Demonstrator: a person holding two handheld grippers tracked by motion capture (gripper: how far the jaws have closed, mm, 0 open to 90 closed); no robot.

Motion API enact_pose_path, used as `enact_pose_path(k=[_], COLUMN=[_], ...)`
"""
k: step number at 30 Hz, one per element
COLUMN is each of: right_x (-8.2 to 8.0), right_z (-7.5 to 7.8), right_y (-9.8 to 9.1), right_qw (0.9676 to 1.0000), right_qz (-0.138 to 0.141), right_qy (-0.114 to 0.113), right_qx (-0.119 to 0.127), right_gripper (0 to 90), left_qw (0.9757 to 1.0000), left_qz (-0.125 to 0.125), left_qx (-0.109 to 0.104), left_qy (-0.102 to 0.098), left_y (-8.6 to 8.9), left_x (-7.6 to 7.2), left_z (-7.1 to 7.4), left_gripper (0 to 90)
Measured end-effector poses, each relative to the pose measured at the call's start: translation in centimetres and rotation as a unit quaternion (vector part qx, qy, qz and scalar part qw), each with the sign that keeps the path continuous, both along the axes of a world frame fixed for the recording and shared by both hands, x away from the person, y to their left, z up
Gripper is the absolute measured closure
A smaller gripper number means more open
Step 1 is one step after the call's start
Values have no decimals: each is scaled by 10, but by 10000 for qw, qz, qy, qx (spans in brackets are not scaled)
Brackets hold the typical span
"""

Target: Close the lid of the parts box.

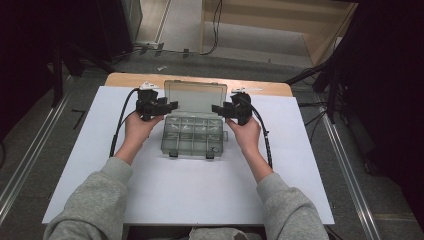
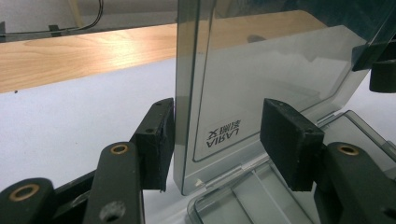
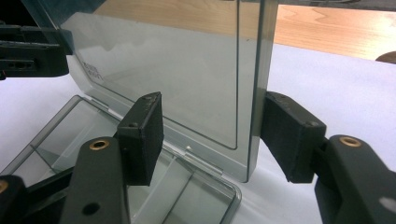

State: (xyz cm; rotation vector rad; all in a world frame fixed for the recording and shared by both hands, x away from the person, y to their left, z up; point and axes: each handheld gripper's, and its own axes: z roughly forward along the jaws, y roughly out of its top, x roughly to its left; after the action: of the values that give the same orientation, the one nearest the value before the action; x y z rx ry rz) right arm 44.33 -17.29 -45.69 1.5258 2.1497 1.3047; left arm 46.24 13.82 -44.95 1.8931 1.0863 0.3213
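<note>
A clear smoky plastic compartment box (image 1: 192, 134) lies mid-table, its lid (image 1: 195, 95) standing upright at the back. My left gripper (image 1: 170, 106) reaches in from the left and straddles the lid's left edge. In the left gripper view the lid (image 2: 271, 70) stands between the jaws of the left gripper (image 2: 217, 135): one pad (image 2: 156, 140) is at its outer face, the other pad (image 2: 289, 140) stands apart. My right gripper (image 1: 216, 109) straddles the lid's right edge. There the lid (image 3: 154, 70) sits inside the open right gripper (image 3: 212, 130), over the empty tray (image 3: 60, 140).
The box rests on a white sheet (image 1: 200, 190) covering a wooden table (image 1: 125, 79). Two dark latches (image 1: 172, 154) stick out from the box's near edge. Cables trail from both grippers. Floor, rails and dark equipment surround the table.
</note>
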Motion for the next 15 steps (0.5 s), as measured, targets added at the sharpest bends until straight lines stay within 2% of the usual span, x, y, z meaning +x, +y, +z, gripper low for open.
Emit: enact_pose_path(k=[9, 15], right_x=[-4, -7], right_z=[4, 5], right_y=[3, 2], right_qw=[9999, 9999], right_qz=[46, 79], right_qy=[-25, -40], right_qx=[-121, -72], right_gripper=[382, 382], left_qw=[10000, 9999], left_qz=[69, 58], left_qx=[28, -5], left_qy=[66, 89], left_y=[-1, 0], left_x=[-6, -9], left_z=[3, 4], left_gripper=[447, 446])
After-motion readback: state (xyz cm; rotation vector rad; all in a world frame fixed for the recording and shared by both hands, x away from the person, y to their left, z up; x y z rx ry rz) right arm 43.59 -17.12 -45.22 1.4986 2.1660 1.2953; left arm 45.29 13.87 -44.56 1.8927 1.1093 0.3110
